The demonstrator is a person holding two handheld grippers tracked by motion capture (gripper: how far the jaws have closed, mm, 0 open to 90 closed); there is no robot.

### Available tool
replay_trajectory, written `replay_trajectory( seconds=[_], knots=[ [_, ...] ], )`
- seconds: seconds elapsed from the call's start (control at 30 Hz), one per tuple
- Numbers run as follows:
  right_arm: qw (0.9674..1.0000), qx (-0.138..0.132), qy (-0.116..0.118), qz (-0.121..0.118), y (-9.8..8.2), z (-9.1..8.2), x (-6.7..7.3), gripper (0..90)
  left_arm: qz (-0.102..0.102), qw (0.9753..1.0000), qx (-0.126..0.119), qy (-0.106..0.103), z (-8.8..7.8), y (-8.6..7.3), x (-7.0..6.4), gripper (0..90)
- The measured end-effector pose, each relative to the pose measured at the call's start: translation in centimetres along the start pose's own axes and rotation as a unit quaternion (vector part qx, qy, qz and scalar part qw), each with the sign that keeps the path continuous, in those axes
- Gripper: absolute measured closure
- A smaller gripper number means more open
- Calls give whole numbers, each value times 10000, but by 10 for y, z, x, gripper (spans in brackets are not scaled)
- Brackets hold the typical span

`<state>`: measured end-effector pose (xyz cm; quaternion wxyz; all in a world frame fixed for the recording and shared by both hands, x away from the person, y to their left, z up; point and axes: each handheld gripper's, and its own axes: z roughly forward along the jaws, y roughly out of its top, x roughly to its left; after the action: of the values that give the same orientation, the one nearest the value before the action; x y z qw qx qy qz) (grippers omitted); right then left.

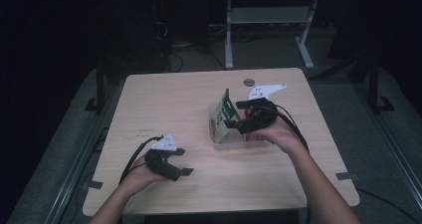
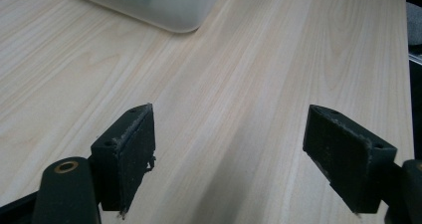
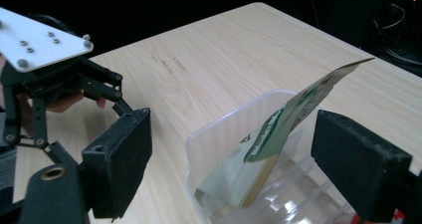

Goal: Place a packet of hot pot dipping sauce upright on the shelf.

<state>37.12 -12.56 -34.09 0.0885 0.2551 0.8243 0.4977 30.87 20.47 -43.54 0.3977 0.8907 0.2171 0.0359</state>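
Toward the right edge of the tabletop (image 1: 164, 94), we hold the right gripper (image 1: 247, 115) over a clear plastic bin (image 3: 224, 134), jaws spread wide and empty around a green packet (image 3: 278, 127) that leans tilted against the bin's wall. If we close off-centre, we judge the thin packet could buckle or slide deeper, or a jaw could catch the rim and drag the light bin. Our left gripper (image 2: 229, 159) rests near the front-left corner, wide open, holding nothing.

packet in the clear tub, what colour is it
Green and white packet, standing in the clear tub; best in the right gripper view.
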Motion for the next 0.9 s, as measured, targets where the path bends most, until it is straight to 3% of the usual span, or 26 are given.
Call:
replay_trajectory(
  seconds=[0.5,0.9],
  knots=[
    [9994,-321,-9,-138,-25,-40,18,162,-66,10000,-2,62,-21,-3,-9,203],
    [9991,-404,-87,-120,-71,-78,32,163,-216,9996,6,197,-43,-27,-19,203]
  ],
)
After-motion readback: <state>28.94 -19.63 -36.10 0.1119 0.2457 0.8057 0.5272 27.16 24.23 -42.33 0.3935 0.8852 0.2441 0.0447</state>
